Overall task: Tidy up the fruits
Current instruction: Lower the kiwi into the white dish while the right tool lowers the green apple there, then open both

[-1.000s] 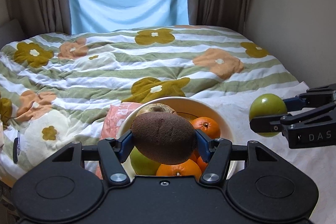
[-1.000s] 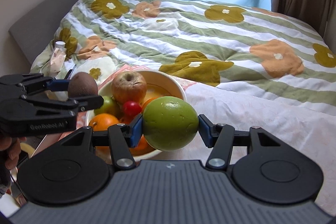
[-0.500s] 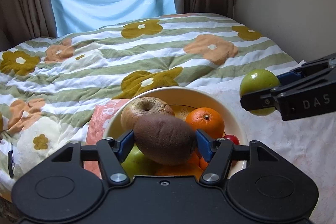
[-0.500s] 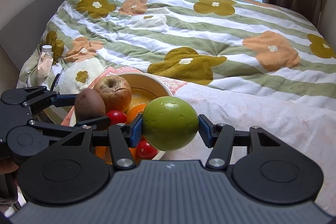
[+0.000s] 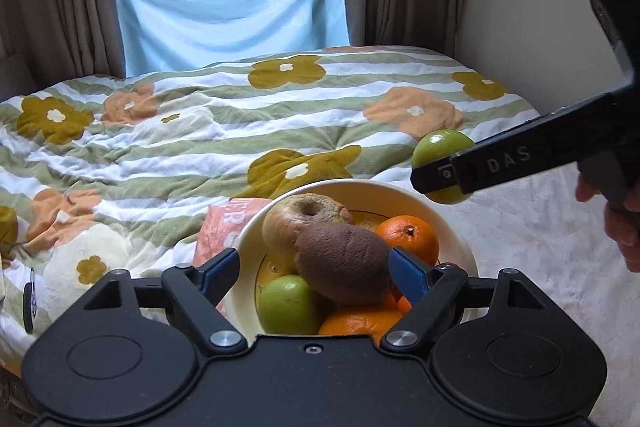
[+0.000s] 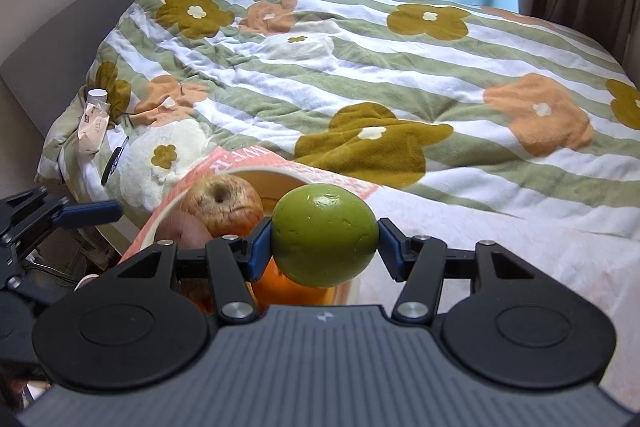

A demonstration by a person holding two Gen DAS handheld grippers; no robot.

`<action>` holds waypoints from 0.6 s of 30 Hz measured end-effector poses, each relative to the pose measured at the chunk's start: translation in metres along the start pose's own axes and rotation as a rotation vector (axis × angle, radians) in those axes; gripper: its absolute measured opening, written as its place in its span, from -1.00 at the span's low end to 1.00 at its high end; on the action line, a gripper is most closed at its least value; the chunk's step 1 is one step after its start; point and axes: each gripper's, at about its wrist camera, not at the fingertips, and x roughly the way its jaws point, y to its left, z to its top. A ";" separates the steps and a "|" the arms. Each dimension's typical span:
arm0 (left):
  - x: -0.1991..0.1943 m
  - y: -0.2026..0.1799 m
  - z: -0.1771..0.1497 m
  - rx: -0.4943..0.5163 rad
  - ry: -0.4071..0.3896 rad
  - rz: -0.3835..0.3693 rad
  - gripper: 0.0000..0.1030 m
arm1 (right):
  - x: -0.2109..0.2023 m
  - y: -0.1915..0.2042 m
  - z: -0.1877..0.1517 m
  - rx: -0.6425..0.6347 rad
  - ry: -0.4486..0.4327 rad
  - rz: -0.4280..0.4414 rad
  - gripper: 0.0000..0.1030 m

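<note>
The left gripper is standing with its fingers spread wide over the bowl. Its left pad is clear of the kiwi; the right pad is touching or just beside the kiwi's 3 o'clock end. The kiwi is resting on the fruit pile, against the wrinkled apple at its 11 o'clock, with a green apple at its 7 o'clock and an orange at its 2 o'clock. By judgement, the wide spread is letting the kiwi settle into the bowl without dragging it out.

The right gripper is clamping the green fruit between both blue pads. In the left wrist view this fruit is hanging at 2 o'clock of the bowl, above its rim. By judgement, it is being held high there to await placement once the left gripper clears.

Limits of view:
- The bowl's near rim is cut off by the left gripper body.
- The lower fruits are partly covered; their count cannot be established.
- In the right wrist view, the green fruit is masking most of the bowl interior.
- The pink printed item under the bowl is hard to identify; its lettering is cut off.
- The bedspread is supporting everything.
</note>
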 end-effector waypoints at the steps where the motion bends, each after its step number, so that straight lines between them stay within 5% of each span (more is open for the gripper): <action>1: -0.001 0.002 -0.001 -0.007 0.002 0.003 0.66 | 0.004 0.000 0.002 0.001 0.002 0.005 0.36; 15: -0.006 0.014 -0.011 -0.032 0.003 0.018 0.66 | 0.052 -0.004 0.012 0.017 0.023 0.057 0.36; 18: -0.005 0.015 -0.013 -0.037 0.008 0.016 0.66 | 0.053 -0.004 0.011 0.029 0.022 0.065 0.52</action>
